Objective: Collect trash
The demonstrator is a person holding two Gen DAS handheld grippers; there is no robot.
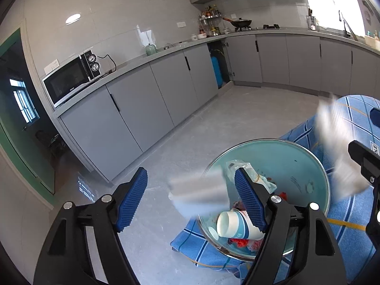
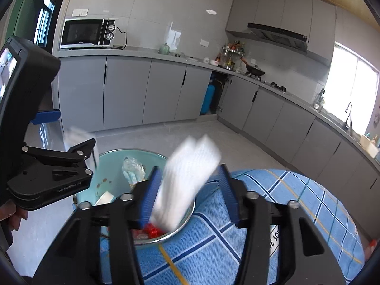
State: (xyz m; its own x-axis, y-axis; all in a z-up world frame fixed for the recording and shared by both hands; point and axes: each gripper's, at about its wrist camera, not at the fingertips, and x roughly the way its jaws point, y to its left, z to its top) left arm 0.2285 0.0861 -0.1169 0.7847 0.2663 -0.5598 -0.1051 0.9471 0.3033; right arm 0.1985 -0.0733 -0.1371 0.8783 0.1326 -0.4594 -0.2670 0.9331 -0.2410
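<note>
A teal metal bowl (image 1: 299, 166) (image 2: 106, 166) sits on a table under a blue plaid cloth (image 2: 285, 201). In it lie a white paper cup (image 1: 237, 224) (image 2: 105, 198), a clear plastic wrapper (image 1: 255, 174) (image 2: 133, 168) and red scraps (image 1: 241, 242) (image 2: 153, 230). My left gripper (image 1: 191, 171) (image 2: 91, 159) is open at the bowl's left rim, with a blurred white paper (image 1: 199, 192) loose between its pads. My right gripper (image 2: 188, 167) (image 1: 364, 133) is open over the bowl's right side. A blurred white tissue (image 2: 187, 178) (image 1: 337, 147) hangs free between its fingers.
The bowl stands near the table's left edge, with grey floor (image 1: 190, 128) below. Grey cabinets (image 2: 123, 90) run along the walls, with a microwave (image 2: 87, 33) and a wok on the stove (image 2: 255, 71) on the counter. A hand (image 2: 14, 216) holds the left gripper.
</note>
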